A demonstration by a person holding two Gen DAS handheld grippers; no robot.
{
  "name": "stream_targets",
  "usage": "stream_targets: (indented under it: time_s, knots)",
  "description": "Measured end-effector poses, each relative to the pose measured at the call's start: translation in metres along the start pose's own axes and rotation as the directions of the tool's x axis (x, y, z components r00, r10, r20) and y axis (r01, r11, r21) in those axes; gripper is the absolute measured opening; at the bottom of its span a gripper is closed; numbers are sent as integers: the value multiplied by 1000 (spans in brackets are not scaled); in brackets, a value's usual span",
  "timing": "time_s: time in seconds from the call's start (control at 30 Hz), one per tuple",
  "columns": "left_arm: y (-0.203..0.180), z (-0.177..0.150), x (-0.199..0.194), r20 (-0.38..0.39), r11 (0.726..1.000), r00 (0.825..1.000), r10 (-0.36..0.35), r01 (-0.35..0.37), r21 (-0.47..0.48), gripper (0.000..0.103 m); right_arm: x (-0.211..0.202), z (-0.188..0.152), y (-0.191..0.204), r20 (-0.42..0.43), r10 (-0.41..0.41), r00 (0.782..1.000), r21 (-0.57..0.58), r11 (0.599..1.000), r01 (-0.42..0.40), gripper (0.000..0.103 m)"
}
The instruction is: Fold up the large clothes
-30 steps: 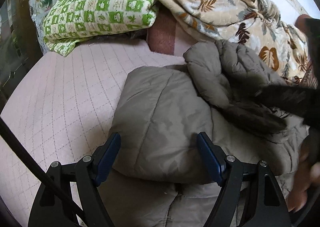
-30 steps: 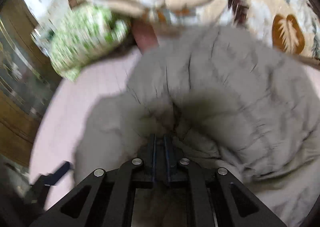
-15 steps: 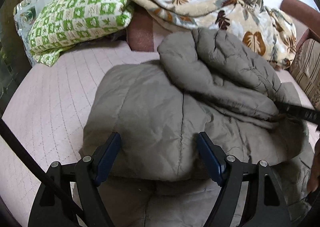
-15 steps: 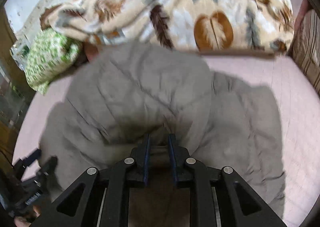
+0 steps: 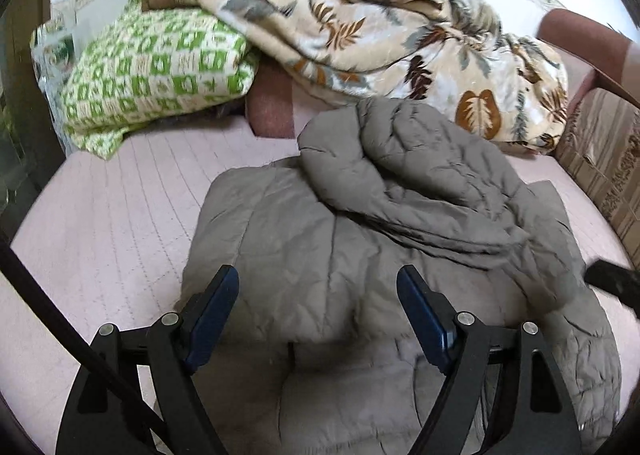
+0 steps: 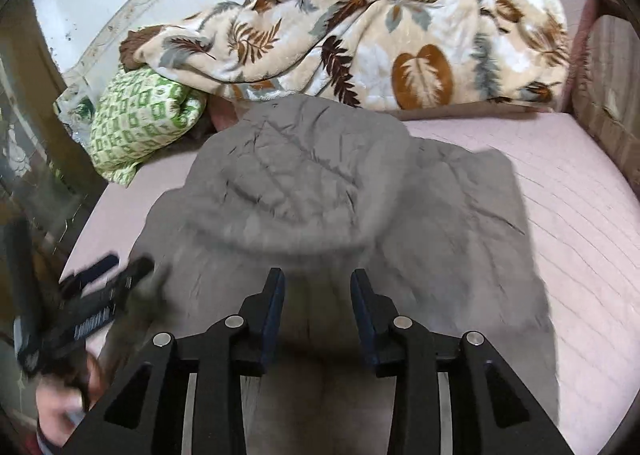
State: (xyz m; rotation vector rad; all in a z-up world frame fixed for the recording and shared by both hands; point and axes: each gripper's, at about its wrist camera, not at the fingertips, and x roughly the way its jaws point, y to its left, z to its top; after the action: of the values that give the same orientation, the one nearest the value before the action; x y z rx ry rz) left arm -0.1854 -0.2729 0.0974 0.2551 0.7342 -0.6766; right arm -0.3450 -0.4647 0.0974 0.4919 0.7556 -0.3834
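Leaf blanket, pillow behind jacket

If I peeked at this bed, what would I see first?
You'd first see the big puffy grey jacket bunched in the middle of the pink bed cover. Behind it lies a leaf-pattern blanket, with a green-checked pillow to its left. The left gripper hangs open just above the jacket.

Right gripper jaws, just opening, hover above grey jacket.
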Motion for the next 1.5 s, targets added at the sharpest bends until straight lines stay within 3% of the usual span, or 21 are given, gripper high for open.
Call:
stream_targets:
  time_s: [0.17,0.4,0.6,0.73,0.87,1.03,1.17,1.5]
  knots:
    - [-6,-25,-37,3,999,999,-34,34,23,81,-52,-52,-8,-21,5,1000,21,1000,-4,41]
    - [5,-104,-83,-56,999,998,-42,41,-18,81,-107,-123,-23,-26,-21,999,26,999,21,47]
    - [14,-163,-112,-75,998,997,34,-37,-41,81,-109,-173,-27,-57,-38,998,29,999,39,47]
    - [16,-194,-112,-129,997,989,65,-71,-42,81,-94,-197,-12,-63,-89,994,-50,995,86,47]
    - [9,-207,-108,-123,990,982,142,-138,40,81,-76,-221,0,-41,-145,989,-128,982,139,49]
    - [6,-214,-100,-90,978,976,198,-190,86,96,-73,-226,-2,-11,-152,988,-138,979,149,57]
    - [15,-218,-97,-69,982,979,190,-187,40,103,-73,-228,-6,1,-136,991,-113,984,135,62]
    - [14,-219,-95,-65,980,978,196,-193,49,103,-74,-231,-4,5,-129,992,-112,985,129,64]
